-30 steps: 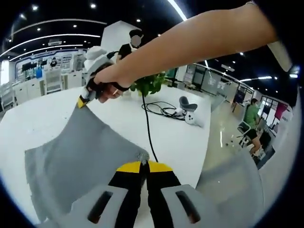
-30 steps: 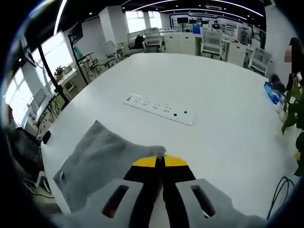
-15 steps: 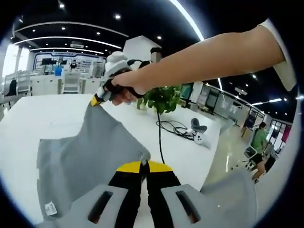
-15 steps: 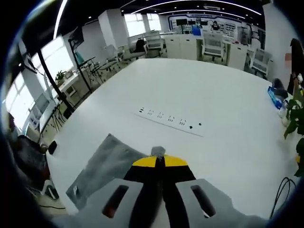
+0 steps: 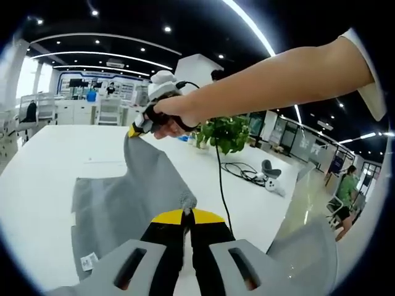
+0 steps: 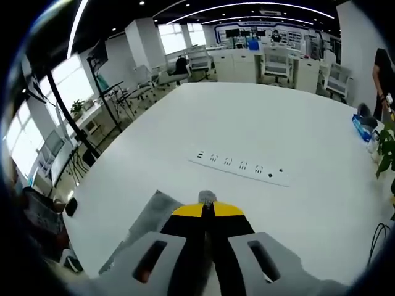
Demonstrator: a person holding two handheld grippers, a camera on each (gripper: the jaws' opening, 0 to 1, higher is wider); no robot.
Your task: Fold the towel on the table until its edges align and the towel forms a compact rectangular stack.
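While both corners are pinched and lifted, the fold looks only just begun. Left gripper (image 5: pixel 187 213) is clamped on one corner of the grey towel (image 5: pixel 117 206); right gripper (image 5: pixel 137 129), seen beyond it in a hand (image 5: pixel 170 117), is clamped on the other corner of the same edge. In the right gripper view its tips (image 6: pixel 207 208) hold a nub of cloth, with towel (image 6: pixel 151 213) hanging below. Rest of the cloth lies flat on the white table (image 5: pixel 43 166), label tag (image 5: pixel 89 261) near its trailing edge. Power strip (image 6: pixel 244 166) sits mid-table, well apart. Judgement: no finished fold visible; lifted edge not yet laid onto the opposite one, further folds left.
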